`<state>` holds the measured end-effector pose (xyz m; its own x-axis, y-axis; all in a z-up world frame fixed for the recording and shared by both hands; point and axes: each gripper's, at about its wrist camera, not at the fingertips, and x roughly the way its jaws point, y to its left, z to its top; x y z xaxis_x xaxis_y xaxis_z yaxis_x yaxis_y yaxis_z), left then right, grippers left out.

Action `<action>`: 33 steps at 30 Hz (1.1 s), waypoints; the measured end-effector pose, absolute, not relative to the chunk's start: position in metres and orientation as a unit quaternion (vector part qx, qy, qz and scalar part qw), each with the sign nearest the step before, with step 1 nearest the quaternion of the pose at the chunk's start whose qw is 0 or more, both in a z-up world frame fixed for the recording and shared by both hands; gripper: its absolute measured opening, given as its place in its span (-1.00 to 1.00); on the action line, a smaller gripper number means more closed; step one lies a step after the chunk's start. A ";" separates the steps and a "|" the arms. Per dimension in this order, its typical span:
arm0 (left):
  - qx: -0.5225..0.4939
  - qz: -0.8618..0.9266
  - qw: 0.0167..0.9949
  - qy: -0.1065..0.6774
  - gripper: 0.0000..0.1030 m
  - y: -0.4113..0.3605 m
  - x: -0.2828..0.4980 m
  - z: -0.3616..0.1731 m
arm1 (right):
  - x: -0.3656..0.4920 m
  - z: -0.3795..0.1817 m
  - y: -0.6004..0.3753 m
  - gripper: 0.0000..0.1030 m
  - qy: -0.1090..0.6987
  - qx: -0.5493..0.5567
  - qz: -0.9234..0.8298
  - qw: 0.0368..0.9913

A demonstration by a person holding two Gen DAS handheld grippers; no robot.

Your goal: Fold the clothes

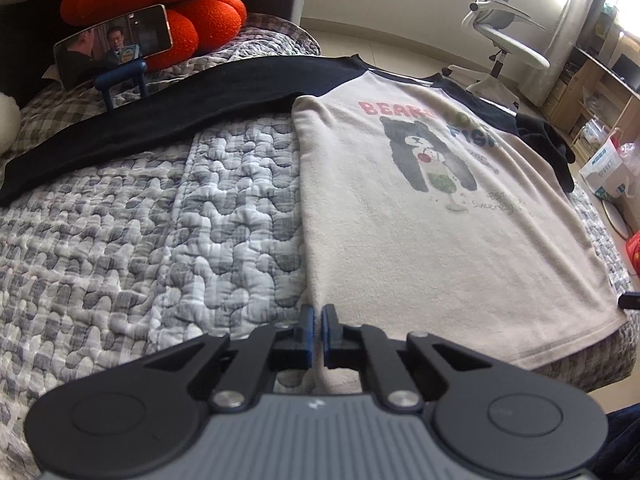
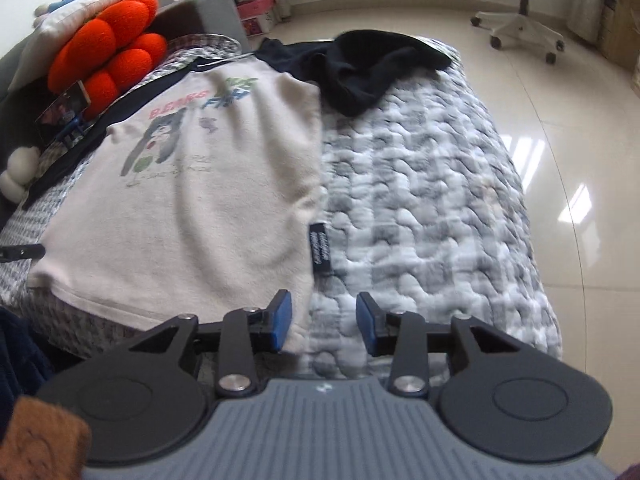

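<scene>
A cream shirt (image 1: 420,220) with a bear print and dark navy sleeves lies flat, front up, on the grey quilted bed (image 1: 160,220). Its left sleeve (image 1: 160,120) stretches out straight across the quilt. The right sleeve (image 2: 360,72) is bunched by the shoulder. My left gripper (image 1: 319,330) is at the shirt's lower left side edge, its blue pads pressed together with cream cloth between and under them. My right gripper (image 2: 324,322) stands open astride the shirt's (image 2: 180,220) lower right edge, one pad over cloth and one over quilt. A black label (image 2: 319,250) sticks out just ahead.
A phone on a blue stand (image 1: 114,46) and an orange plush cushion (image 1: 192,8) sit at the head of the bed. The bed's right edge (image 2: 532,240) drops to a glossy tile floor. A white office chair (image 1: 500,20) and shelves stand beyond.
</scene>
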<state>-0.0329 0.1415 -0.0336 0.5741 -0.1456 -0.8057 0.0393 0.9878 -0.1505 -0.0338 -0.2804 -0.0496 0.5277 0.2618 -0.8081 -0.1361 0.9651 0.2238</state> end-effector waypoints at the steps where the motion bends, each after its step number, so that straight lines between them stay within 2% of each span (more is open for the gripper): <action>1: -0.061 -0.052 0.885 0.458 -0.92 0.143 -0.033 -0.034 | -0.034 -0.052 -0.286 -0.21 0.477 0.079 0.106 0.869; 9: -0.076 -0.055 0.886 0.455 -0.92 0.145 -0.033 -0.035 | -0.035 -0.055 -0.300 -0.21 0.484 0.163 0.133 0.849; 13: -0.088 -0.060 0.886 0.451 -0.92 0.149 -0.034 -0.033 | -0.035 -0.054 -0.296 -0.22 0.483 0.170 0.152 0.845; 15: -0.094 -0.062 0.886 0.449 -0.92 0.151 -0.035 -0.033 | -0.034 -0.058 -0.286 -0.71 0.489 0.144 0.156 0.846; 16: -0.093 -0.064 0.886 0.449 -0.92 0.151 -0.035 -0.032 | -0.036 -0.057 -0.281 -0.81 0.484 0.127 0.157 0.851; 18: -0.090 -0.067 0.886 0.449 -0.93 0.151 -0.037 -0.031 | -0.040 -0.051 -0.278 -0.82 0.467 0.108 0.162 0.862; 22: -0.085 -0.075 0.887 0.448 -0.93 0.156 -0.045 -0.024 | -0.055 -0.029 -0.291 -0.83 0.426 0.138 0.181 0.876; 33: -0.081 -0.069 0.888 0.447 -0.93 0.163 -0.051 -0.019 | -0.063 -0.029 -0.278 -0.83 0.427 0.119 0.214 0.871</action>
<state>-0.0511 0.1628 -0.0188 0.5917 -0.1945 -0.7823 0.0492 0.9773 -0.2058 -0.0629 -0.2781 -0.0290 0.5443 0.4739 -0.6922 -0.2711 0.8802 0.3895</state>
